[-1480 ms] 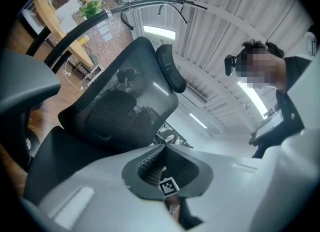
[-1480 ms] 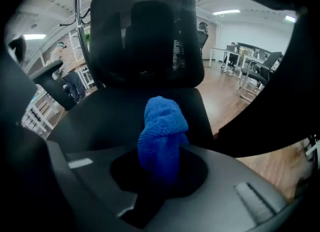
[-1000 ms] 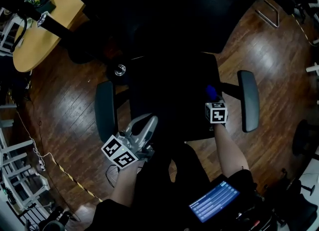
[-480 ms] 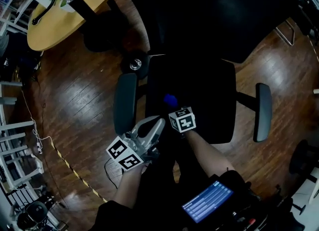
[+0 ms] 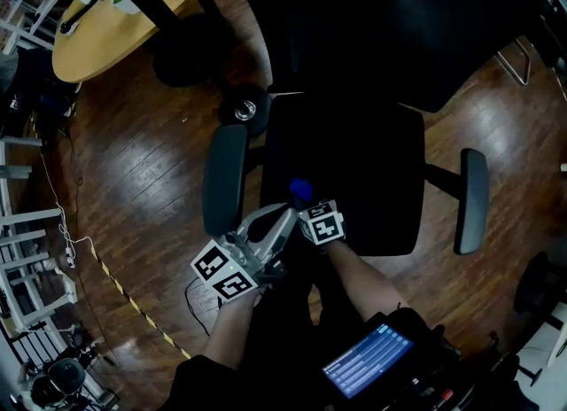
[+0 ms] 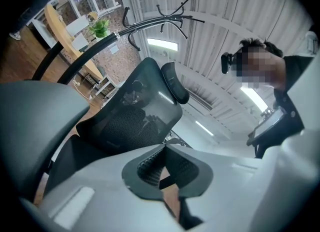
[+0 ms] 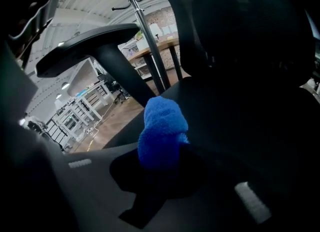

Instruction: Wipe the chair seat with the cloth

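Table (image 5: 115, 19): round wooden top on a dark post, far upper left in the head view.
Floor (image 5: 133, 188): dark, glossy wood boards all round the chair.
Near armrest (image 5: 223, 179): grey pad running lengthwise beside the seat's left edge as seen from above.
Left gripper (image 5: 282, 217): held low before the chair, with its jaws slanted up toward the seat's front corner and just beside the right gripper. In its own view (image 6: 164, 148) the ribbed pads met at their tips with nothing between them.
Cloth (image 5: 300, 189): bright blue and bunched into a lump over the front part of the seat, on the side of the near armrest. Whether it touched the seat was lost in the dark. In the right gripper view (image 7: 162, 136) it stood up out of the jaws.
Right gripper (image 5: 306, 201): jaws clamped on the cloth (image 7: 165, 151), pointing across the seat.
Chair seat (image 5: 354, 179): black and squarish, with most of its surface bare.
Backrest (image 5: 372, 28): black, rising beyond the seat.
Far armrest (image 5: 472, 201): grey pad, well apart from both grippers.
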Available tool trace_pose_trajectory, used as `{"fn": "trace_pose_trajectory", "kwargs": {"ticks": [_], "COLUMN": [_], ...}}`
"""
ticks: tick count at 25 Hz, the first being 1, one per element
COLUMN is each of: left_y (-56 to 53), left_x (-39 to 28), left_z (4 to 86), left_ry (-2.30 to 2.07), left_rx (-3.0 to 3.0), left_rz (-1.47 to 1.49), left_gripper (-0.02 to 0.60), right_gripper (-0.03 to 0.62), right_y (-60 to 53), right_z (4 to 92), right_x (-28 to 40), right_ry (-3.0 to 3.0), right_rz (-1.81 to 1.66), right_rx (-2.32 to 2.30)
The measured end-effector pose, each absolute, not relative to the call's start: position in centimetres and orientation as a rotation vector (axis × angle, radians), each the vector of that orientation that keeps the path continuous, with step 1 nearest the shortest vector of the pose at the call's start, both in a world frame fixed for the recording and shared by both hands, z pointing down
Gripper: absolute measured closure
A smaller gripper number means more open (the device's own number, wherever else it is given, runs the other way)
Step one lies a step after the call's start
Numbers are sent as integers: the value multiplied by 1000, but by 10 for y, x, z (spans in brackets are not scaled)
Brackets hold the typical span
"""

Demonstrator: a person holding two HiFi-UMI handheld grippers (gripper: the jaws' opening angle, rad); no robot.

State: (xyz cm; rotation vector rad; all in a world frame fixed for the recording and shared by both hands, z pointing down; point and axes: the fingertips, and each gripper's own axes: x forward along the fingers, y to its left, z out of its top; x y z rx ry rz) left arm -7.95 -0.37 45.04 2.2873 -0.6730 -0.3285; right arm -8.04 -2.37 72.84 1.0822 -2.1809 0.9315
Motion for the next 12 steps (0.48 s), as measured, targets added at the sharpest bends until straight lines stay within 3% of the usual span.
{"fn": "trace_pose_trajectory", "kwargs": {"ticks": [12], "left_y": [-7], "left_x": [-25], "left_z": [448], "left_ry": [-521], "left_rx": [2329], "left_rz": [-279], "left_gripper": [577], "right_gripper": [556], "right_y": [10], "right_z": [738], "right_x": [143], "right_ry": [-1852], "right_rz": [909], "right_rx": [1463]}}
